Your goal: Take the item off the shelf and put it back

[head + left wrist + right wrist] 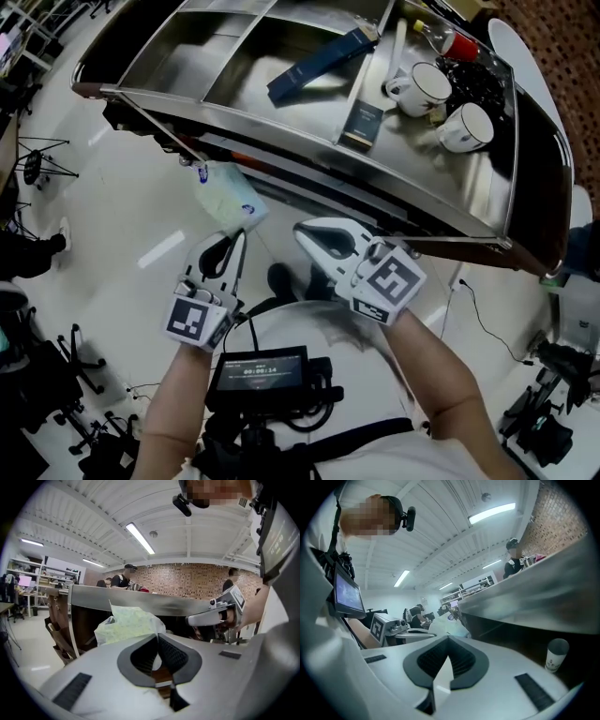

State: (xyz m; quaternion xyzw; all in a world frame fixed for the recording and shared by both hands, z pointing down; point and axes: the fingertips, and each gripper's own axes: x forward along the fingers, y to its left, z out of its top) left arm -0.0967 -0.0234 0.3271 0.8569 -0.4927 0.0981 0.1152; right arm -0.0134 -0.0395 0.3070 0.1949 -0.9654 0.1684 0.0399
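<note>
Tightly between left jaws: pale pouch (127, 623)

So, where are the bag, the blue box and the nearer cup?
bag (230, 199), head view, its crumpled middle.
blue box (317, 64), head view, its top face.
nearer cup (466, 127), head view, its white inside.

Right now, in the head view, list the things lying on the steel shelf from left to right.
blue box → dark box → first white mug → second white mug
</note>
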